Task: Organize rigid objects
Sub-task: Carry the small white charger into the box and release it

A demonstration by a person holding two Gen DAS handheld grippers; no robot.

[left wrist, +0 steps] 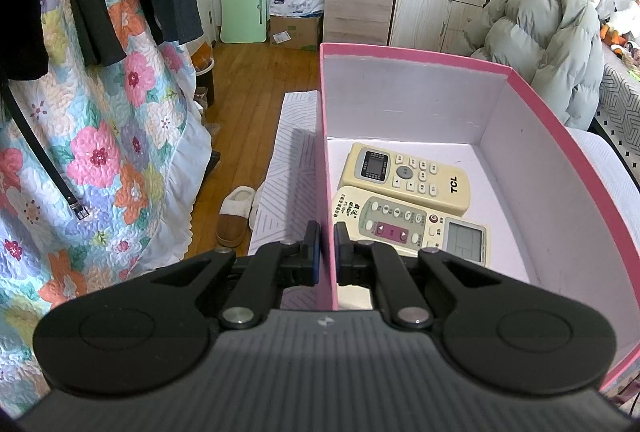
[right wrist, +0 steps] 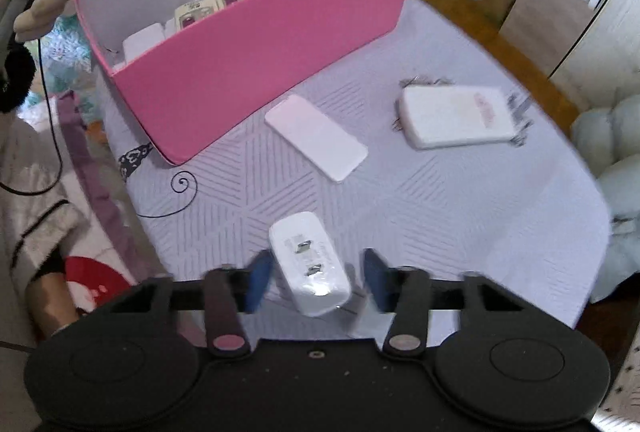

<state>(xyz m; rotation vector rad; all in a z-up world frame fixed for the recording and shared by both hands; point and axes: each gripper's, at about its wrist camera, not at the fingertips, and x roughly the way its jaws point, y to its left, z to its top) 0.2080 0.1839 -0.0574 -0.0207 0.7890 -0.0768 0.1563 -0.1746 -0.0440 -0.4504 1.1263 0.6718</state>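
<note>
A pink box with white inner walls stands on a pale patterned mat. Two cream remotes, one marked TCL and another, lie inside it. My left gripper is shut on the box's near side wall, one pad on each face. In the right wrist view the box sits at the back. My right gripper points down over a white plug charger, prongs up, which lies between the blue pads with a gap on its right side. A flat white slab and a white rounded case lie beyond.
A floral quilt hangs at the left, with slippers on the wooden floor. A puffy jacket and a cabinet stand behind the box. A hand holds the left gripper at the box's far corner.
</note>
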